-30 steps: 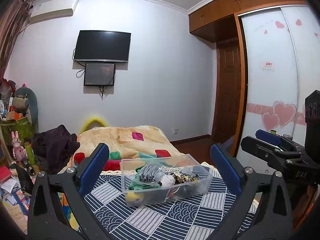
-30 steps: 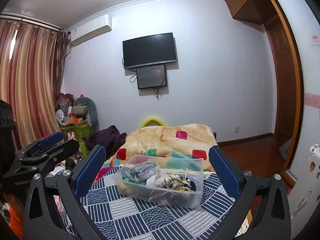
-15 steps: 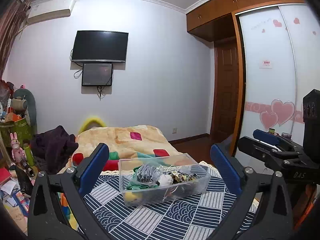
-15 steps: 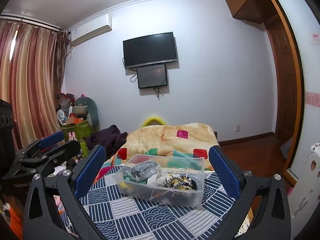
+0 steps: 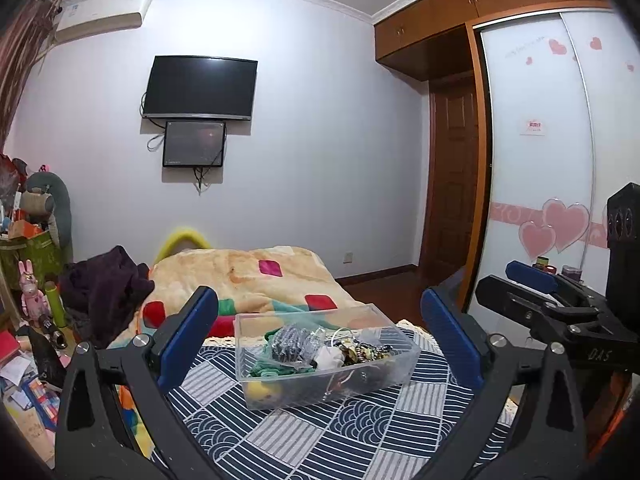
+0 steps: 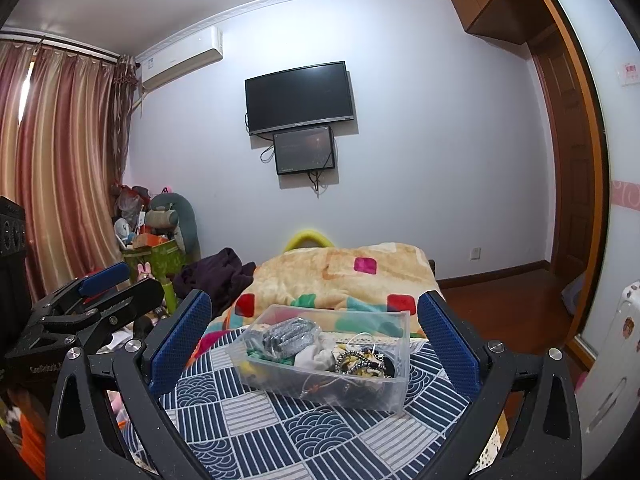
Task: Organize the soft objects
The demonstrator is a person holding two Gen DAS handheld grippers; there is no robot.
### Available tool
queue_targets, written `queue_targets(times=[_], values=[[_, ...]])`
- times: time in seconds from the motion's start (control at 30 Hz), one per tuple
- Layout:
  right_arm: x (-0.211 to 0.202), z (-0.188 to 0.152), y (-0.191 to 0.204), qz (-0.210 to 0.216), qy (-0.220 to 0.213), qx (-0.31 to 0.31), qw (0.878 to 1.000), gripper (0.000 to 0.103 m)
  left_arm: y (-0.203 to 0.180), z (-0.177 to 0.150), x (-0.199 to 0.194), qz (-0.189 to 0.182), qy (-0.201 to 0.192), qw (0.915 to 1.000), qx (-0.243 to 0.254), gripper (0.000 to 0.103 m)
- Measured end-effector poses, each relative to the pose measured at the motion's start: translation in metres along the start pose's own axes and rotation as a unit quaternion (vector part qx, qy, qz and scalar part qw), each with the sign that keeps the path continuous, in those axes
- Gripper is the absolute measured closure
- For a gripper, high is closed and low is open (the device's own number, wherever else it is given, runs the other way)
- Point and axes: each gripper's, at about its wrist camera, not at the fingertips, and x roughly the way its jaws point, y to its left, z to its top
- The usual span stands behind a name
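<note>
Pale wall carries a television; striped curtains hang left.

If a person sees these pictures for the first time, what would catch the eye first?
Probably the clear plastic box on the blue patterned cloth, full of mixed soft items, framed between the open blue fingers of the right gripper. Next, the black TV on the far wall and the striped curtains at the left.
</note>
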Motion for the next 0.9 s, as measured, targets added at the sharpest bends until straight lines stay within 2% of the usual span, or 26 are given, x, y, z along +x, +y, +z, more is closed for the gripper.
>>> queue_targets(times=[0.2,0.5,0.9], values=[[-0.0001,-0.0014,-0.0009,0.000,0.001,0.001,1.000,0.000,0.0003,-0.0008,0.0031,-0.011,0.002,0.9999,-0.001,0.000],[0.0004,-0.0029,-0.0008,0.000,0.003,0.002,1.000,0.000,0.0022,-0.0011,0.0052,0.000,0.005,1.0000,-0.006,0.000],[0.0012,-0.0045,0.0008,-0.001,0.008,0.004,1.000,0.000,0.0059,-0.0017,0.0058,-0.009,0.012,0.9998,-0.011,0.000]])
